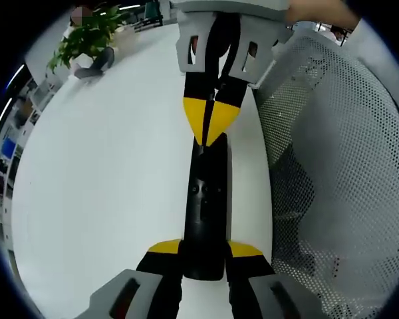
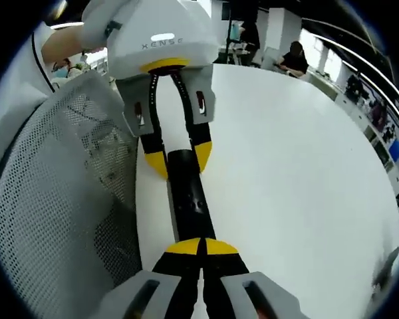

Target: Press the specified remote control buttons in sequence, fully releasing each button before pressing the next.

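A slim black remote control (image 1: pixel 205 199) lies lengthwise on the white table (image 1: pixel 100 186). My left gripper (image 1: pixel 205 250) is shut on its near end, one yellow tip against each side. In the left gripper view my right gripper (image 1: pixel 210 126) comes down from the top, its yellow tips pressed together and touching the remote's far end. In the right gripper view, my right gripper (image 2: pixel 201 247) is shut with its tips resting on the remote control (image 2: pixel 189 196). Beyond it, my left gripper (image 2: pixel 179 158) clamps the other end.
A white mesh chair back (image 1: pixel 339 166) stands close beside the remote along the table edge; it is also visible as the chair back (image 2: pixel 60 193). A potted plant (image 1: pixel 86 36) sits at the table's far corner. A person (image 2: pixel 294 56) sits at a far desk.
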### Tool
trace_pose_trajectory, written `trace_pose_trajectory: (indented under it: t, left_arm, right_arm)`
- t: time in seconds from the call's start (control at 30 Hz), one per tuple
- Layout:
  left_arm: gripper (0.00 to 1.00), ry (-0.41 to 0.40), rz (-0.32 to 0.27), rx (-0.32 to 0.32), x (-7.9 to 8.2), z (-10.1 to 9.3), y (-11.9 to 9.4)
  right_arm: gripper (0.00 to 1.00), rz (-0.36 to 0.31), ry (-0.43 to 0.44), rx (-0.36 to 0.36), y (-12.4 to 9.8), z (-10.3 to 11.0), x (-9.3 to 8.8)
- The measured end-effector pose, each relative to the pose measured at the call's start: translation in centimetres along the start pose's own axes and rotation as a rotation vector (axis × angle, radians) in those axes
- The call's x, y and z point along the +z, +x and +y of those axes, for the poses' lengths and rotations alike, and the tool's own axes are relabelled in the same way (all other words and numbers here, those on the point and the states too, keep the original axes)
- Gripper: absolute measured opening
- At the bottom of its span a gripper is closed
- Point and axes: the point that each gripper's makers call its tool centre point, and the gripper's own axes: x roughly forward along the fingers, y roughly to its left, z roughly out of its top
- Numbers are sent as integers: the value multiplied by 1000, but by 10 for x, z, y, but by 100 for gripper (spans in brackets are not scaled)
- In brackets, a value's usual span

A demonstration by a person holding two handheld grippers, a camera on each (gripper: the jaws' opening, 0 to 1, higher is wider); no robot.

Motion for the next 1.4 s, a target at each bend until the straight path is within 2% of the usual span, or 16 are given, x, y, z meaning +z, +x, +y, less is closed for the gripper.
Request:
trace_pose_trajectory:
  t: [0.07,0.13,0.2,0.57,0.73,0.83,0.9,0.97,1.0,1.07,1.17,1.27,1.37,1.4]
  left_arm:
    - [24,0,1,0,0,0,0]
    - [24,-1,0,0,0,0,0]
    - [24,-3,-1,1,0,0,0]
    - [24,1,8,-4,0,0,0]
    - [24,2,4,-8,0,0,0]
    - [24,4,5,-9,0,0,0]
    - [24,5,9,-7,0,0,0]
    - [24,5,13,-4,0,0,0]
    - [24,6,14,-4,0,0,0]
    - [24,4,12,-6,0,0,0]
    - [24,3,7,-6,0,0,0]
    - [24,-3,-4,-5,0,0,0]
    - [24,-9,-21,-4,-1,0,0]
    - [24,-12,-30,-3,-1,0,-1]
  right_arm:
    - [0,1,-9,5,3,1,2]
    - [0,50,-51,5,5,2,-3]
    - [0,39,-93,-5,5,1,0]
    - [0,78,-176,-10,6,3,-1]
    - [0,78,-148,-18,5,2,1]
    - [0,50,-109,-16,3,2,1]
    - [0,20,-47,-10,2,3,2]
    - [7,6,-10,-24,0,1,1]
    - [10,8,-10,-21,0,2,1]
    - [7,3,-22,-11,1,4,0]
    - [9,-7,6,-1,3,1,-1]
    - [8,-47,18,19,4,1,5]
    - [9,-26,6,44,10,6,4]
    - [9,-20,-22,43,8,5,5]
